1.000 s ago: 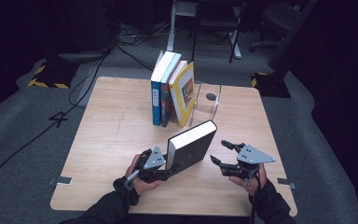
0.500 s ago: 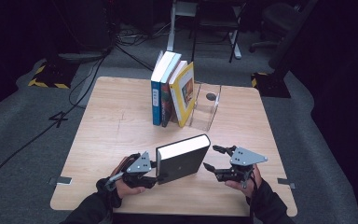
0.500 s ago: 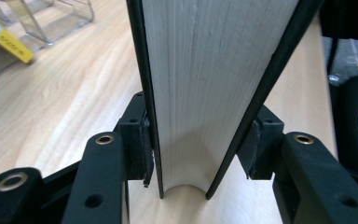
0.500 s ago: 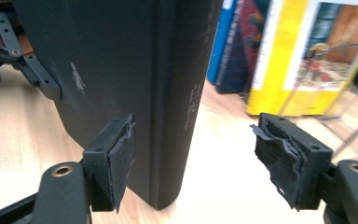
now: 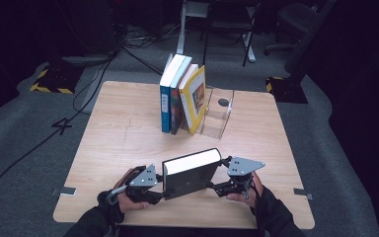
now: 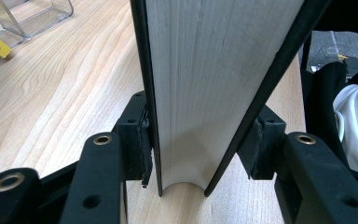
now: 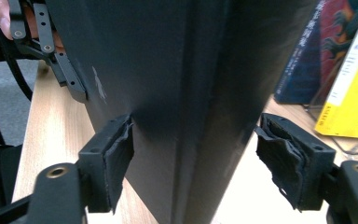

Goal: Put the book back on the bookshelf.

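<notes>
A thick black hardcover book [image 5: 191,173] stands on its edge near the table's front, white page block on top. My left gripper [image 5: 164,193] is shut on its left end. In the left gripper view both pads [image 6: 139,140] press the covers with the pages [image 6: 214,70] between them. My right gripper [image 5: 213,186] is at the book's right end, straddling the spine [image 7: 168,70]. Its jaws have just been opening: the left pad [image 7: 116,158] lies against the cover and the right pad [image 7: 284,163] stands clear of it. The left gripper's black fingers [image 7: 51,42] show at the book's far end.
Three books [image 5: 182,98], blue, dark and yellow, stand in a row at mid-table and lean on a clear plastic bookend [image 5: 218,114]. Bare wooden tabletop [image 5: 118,128] lies left and right of them. The table's front edge is just below my hands.
The black book has come toward the front edge and swung from slanted to nearly crosswise. The right gripper has moved left until its jaws straddle the book's right end.
</notes>
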{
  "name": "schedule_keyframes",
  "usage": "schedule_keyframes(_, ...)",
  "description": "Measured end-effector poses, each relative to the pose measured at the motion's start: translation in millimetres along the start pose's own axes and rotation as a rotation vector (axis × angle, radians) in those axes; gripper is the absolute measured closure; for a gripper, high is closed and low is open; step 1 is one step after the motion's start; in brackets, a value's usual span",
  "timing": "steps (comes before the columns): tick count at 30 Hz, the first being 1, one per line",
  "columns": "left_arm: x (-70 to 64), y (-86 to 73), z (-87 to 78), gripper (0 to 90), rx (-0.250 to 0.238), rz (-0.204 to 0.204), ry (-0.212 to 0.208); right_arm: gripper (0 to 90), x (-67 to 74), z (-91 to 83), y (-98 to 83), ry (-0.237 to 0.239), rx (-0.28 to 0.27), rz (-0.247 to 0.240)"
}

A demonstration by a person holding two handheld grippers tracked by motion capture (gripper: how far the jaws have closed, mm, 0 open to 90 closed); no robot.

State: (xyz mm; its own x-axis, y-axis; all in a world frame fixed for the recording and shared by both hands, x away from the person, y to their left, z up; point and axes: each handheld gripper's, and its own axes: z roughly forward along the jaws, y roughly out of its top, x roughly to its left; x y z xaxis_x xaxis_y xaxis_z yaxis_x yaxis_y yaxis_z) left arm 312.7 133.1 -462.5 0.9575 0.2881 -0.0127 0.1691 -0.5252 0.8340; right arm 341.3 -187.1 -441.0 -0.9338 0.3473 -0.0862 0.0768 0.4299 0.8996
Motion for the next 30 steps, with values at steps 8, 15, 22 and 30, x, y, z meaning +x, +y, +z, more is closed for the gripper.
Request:
schedule_keyframes(8, -2.0, -0.3, -1.3, 49.1, 0.013, 0.017, 0.049, 32.8, 1.2, 0.5, 0.7, 0.028, 0.000, -0.008)
schedule_keyframes(15, -1.5, -4.9, -7.9, 40.0, 0.019, -0.010, 0.137, 41.2, 8.0, -12.3, 0.9, 0.072, 0.023, -0.058)
schedule_keyframes(22, 2.4, -6.1, -7.3, 37.6, 0.006, -0.029, 0.216, 40.7, 21.7, -16.4, 19.5, 0.057, -0.005, -0.088)
schedule_keyframes(30, 6.1, -3.3, 2.9, 38.8, -0.025, -0.059, 0.285, 47.5, 38.3, -11.2, 45.5, -0.050, -0.024, -0.087)
